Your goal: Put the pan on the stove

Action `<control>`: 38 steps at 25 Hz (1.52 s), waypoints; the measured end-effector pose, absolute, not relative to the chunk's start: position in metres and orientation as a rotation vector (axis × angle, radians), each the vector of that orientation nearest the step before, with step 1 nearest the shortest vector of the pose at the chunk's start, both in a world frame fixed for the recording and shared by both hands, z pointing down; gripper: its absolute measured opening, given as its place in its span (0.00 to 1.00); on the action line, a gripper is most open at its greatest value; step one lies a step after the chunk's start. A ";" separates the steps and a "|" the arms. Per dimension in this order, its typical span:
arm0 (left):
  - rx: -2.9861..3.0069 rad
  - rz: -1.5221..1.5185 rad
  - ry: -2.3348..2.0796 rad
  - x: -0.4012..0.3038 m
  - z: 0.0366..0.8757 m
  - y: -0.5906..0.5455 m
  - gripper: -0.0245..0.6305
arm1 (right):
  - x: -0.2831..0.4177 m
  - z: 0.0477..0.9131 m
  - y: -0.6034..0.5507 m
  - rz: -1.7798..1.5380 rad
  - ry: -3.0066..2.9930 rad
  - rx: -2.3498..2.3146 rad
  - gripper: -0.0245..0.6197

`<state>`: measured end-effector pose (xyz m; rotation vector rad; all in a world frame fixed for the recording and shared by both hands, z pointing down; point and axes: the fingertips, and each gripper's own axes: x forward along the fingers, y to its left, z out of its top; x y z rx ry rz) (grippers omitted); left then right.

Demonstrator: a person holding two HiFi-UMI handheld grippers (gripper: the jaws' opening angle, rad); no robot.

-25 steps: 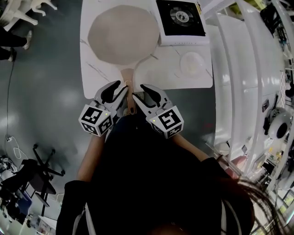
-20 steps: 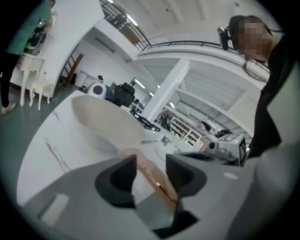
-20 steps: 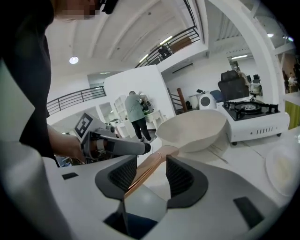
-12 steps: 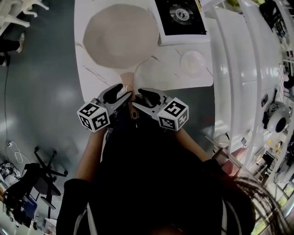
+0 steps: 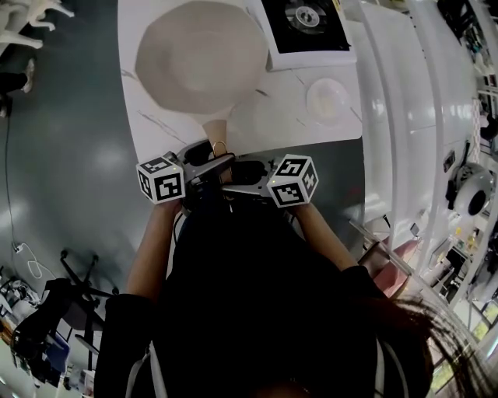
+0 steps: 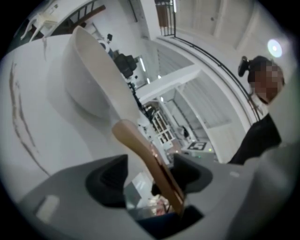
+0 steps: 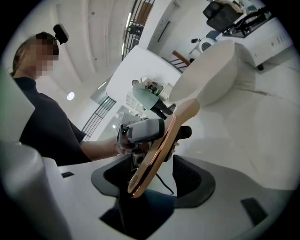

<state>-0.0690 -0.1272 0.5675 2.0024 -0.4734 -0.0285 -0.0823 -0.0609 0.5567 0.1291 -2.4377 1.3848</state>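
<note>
Around pan handle [image 7: 164, 145], left gripper [image 6: 149, 173], right gripper [image 7: 152, 177], fingers [image 7: 188, 180] just opening

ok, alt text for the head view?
From above: a person holds the left gripper and right gripper at the near edge of a white table, flanking the handle of a beige pan; both pairs of jaws have just been opening, handle between them. A black stove sits right of the pan.

Your head view is bright across the white table [image 5: 284, 116] at the top and dark over the lower half. Both gripper views curve hard toward black rounded corners, and the handle [image 6: 154, 165] close in looks soft.
</note>
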 end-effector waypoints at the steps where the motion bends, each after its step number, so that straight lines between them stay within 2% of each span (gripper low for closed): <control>1: 2.006 -0.027 -0.451 -0.066 0.568 -0.126 0.51 | -0.085 0.558 -0.058 1.396 -2.427 0.094 0.40; 10: 2.054 -0.032 -0.291 -0.045 0.564 -0.120 0.50 | -0.108 0.560 -0.049 1.343 -2.420 -0.055 0.40; 15: 2.161 0.017 -0.206 -0.036 0.561 -0.117 0.42 | -0.109 0.566 -0.049 1.247 -2.423 -0.070 0.40; 20: 2.156 0.001 -0.180 -0.036 0.559 -0.117 0.38 | -0.109 0.564 -0.051 1.236 -2.455 -0.076 0.40; 38: 2.152 -0.004 -0.270 -0.036 0.530 -0.129 0.41 | -0.111 0.527 -0.064 1.331 -2.550 -0.126 0.40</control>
